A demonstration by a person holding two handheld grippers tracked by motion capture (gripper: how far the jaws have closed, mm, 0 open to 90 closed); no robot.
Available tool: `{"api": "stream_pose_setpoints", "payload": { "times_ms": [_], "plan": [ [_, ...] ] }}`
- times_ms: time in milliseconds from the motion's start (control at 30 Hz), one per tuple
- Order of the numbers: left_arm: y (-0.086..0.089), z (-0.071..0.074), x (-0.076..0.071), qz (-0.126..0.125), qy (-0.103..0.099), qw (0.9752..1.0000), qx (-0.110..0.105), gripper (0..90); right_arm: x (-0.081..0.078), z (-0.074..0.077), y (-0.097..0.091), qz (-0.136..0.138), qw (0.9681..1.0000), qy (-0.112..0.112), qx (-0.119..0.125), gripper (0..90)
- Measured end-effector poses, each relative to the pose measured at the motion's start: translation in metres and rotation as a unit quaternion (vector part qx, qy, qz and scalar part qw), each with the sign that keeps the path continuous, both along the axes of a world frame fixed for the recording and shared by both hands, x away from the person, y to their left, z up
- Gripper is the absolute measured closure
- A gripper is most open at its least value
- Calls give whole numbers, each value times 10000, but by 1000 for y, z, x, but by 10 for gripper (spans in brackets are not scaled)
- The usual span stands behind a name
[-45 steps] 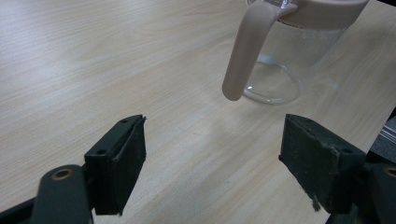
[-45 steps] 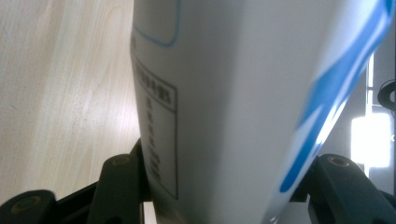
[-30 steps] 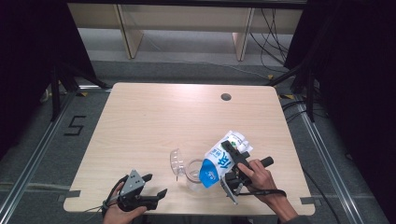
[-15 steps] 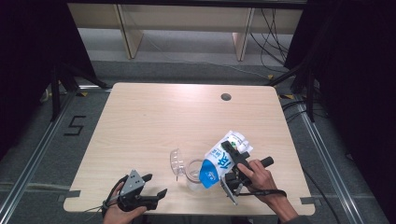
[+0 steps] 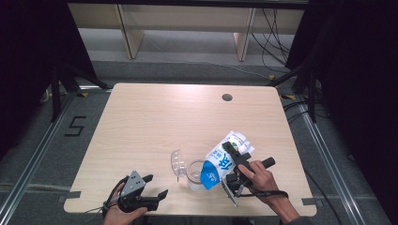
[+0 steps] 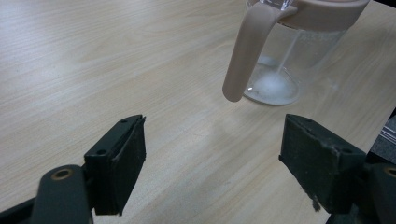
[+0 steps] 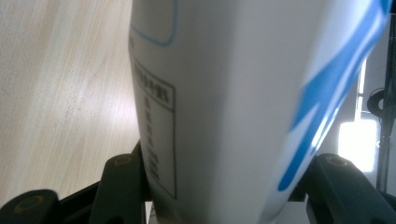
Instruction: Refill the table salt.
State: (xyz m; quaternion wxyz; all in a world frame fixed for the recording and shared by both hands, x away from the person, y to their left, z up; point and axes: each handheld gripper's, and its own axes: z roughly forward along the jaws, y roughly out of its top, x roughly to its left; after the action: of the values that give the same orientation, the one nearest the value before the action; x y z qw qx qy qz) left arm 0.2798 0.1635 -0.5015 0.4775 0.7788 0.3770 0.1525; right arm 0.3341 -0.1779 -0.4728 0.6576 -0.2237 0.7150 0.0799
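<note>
Light wooden table (image 5: 155,117) with cable hole (image 5: 227,97), grey floor (image 5: 42,145); wooden shelving (image 5: 187,21), dark curtains (image 5: 33,56)

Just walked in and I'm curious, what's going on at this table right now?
A person is pouring from a white and blue carton into a clear pitcher on the wooden table. The right gripper is clamped on the carton, tilting its top down over the pitcher's mouth. A thin stream and a little liquid show in the pitcher's bottom. The left gripper rests open near the table's front edge, holding nothing.
</note>
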Motion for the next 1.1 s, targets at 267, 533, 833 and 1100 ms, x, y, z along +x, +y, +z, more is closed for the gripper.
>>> {"api": "stream_pose_setpoints", "payload": {
  "times_ms": [267, 533, 833, 1100],
  "plan": [
    [0, 0, 0, 28, 26, 10000, -42, 219, 0, 2, 0, 80, 9999, -104, -82, 490],
    [0, 0, 0, 26, 27, 10000, -41, 219, -1, 0, 0, 14, 10000, -49, -24, 491],
    [0, 0, 0, 27, 29, 10000, -41, 219, -1, 0, 1, 3, 9999, -79, -100, 495],
    [0, 0, 0, 29, 31, 10000, -42, 218, -2, 1, 0, -6, 9999, -110, -77, 496]
  ]
}}
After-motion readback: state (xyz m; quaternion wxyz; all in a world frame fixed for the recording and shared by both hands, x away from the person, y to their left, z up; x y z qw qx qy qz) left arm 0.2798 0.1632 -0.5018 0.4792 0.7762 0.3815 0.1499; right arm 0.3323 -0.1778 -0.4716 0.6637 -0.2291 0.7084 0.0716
